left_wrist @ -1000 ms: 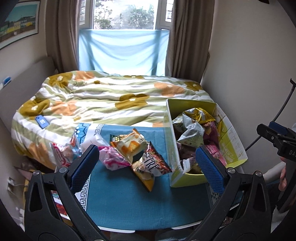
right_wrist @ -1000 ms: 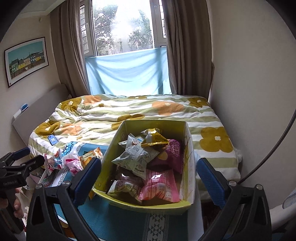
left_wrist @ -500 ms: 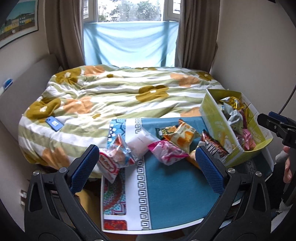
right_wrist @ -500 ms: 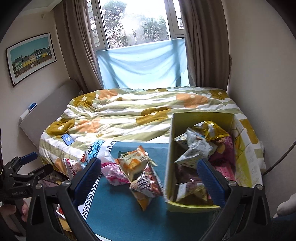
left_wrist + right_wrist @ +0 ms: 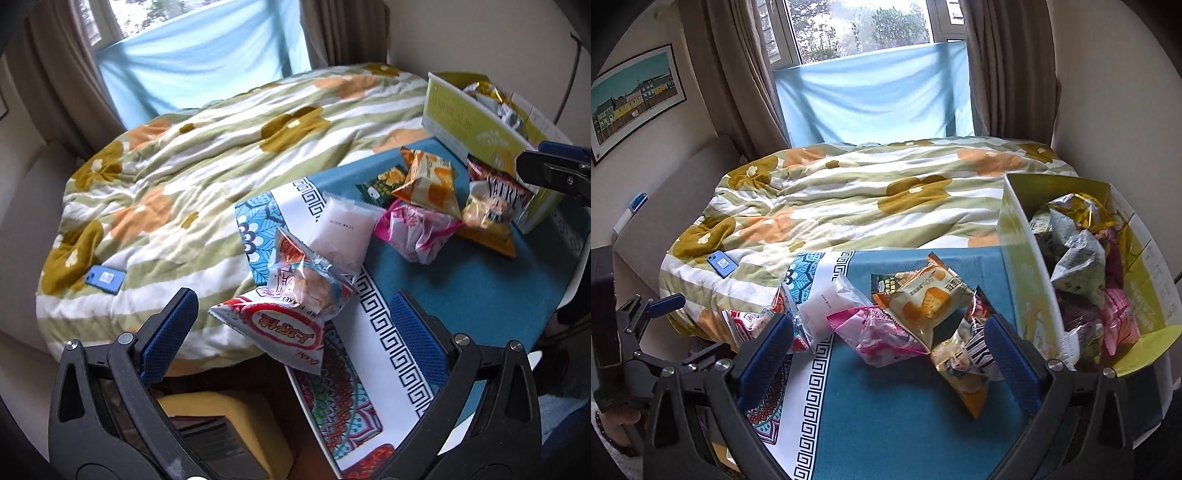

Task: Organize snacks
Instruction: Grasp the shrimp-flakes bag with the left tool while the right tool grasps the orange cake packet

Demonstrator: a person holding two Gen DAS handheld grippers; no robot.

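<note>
Beside box (image 5: 1027,280), crinkled snack packets (image 5: 923,299).

Bare blue tablecloth (image 5: 905,417) near front — snack packets (image 5: 923,306) and box (image 5: 1027,266) crowd beyond.

Bedroom, daylight, window at far wall.

Window (image 5: 864,26) at rear w/ trees outside; lower part covered by light blue cloth (image 5: 871,92). Brown curtains (image 5: 738,74) hang both sides. Walls (image 5: 1108,92) plain, off-white. Framed picture (image 5: 631,96) of coloured houses on left wall. Bed (image 5: 868,192) fills mid-room, duvet striped green/white w/ mustard and orange flowers, rumpled. Headboard (image 5: 679,177) pale, along left side. Table (image 5: 905,424) in foreground against bed edge, covered w/ teal patterned cloth. Light natural, soft, no lamps seen.
</note>
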